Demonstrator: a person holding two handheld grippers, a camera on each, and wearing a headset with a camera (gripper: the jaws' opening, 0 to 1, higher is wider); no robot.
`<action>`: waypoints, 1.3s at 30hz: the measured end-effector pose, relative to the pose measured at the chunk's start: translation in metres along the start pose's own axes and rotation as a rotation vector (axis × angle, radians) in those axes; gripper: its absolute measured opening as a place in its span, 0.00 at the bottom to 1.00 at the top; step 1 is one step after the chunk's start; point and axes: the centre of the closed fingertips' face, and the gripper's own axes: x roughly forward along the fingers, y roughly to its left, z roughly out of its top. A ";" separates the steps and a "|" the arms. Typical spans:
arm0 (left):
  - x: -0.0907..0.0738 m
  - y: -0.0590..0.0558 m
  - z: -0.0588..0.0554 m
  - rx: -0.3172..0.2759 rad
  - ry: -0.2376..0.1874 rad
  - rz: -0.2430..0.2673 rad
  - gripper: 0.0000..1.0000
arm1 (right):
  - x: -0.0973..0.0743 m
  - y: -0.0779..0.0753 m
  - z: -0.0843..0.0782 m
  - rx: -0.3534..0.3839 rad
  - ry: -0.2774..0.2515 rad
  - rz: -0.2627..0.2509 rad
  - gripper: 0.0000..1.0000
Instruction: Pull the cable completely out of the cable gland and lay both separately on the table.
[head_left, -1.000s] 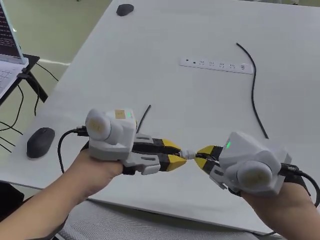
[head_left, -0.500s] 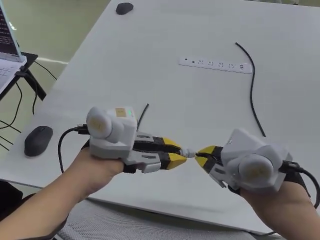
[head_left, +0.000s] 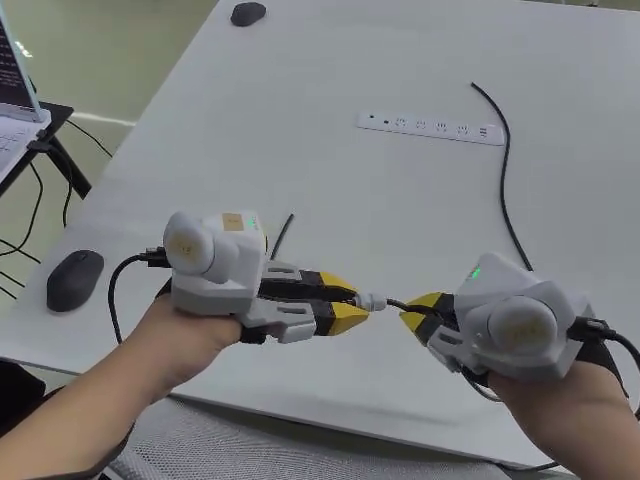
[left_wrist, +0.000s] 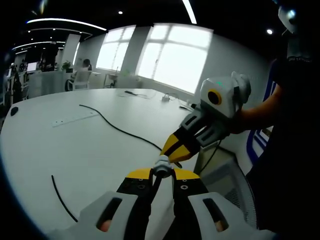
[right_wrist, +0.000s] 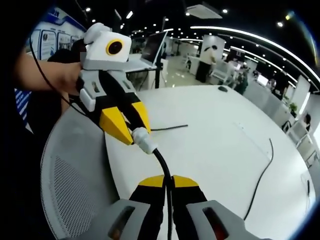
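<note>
Above the white table's (head_left: 300, 120) near edge, the left gripper (head_left: 358, 305) is clamped on the small white plastic cable gland (head_left: 373, 300), whose rear is buried between the yellow tips. Opposite, the right gripper (head_left: 411, 310) pinches the thin black cable (head_left: 395, 303), and the cable's tail vanishes inside its jaws. Beyond lie a white power strip (head_left: 430, 128) and a black mouse (head_left: 73, 278).

No text, brand or number could be read. Lines of writing on the laptop screen (head_left: 8, 70) at the far left were too small to be made out. A tan sticker (head_left: 233, 222) on the left gripper (head_left: 362, 306) was blurred, and the blue wall posters (right_wrist: 50, 39) were illegible.
</note>
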 end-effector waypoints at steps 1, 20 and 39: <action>0.000 0.000 0.000 0.000 -0.001 0.001 0.15 | 0.000 -0.002 -0.002 0.011 0.003 -0.004 0.00; -0.006 0.002 0.000 -0.002 -0.017 -0.006 0.15 | 0.004 -0.031 -0.057 0.316 0.053 -0.087 0.00; -0.014 0.002 -0.005 -0.009 -0.011 -0.012 0.15 | 0.004 -0.025 -0.070 0.396 0.060 -0.127 0.00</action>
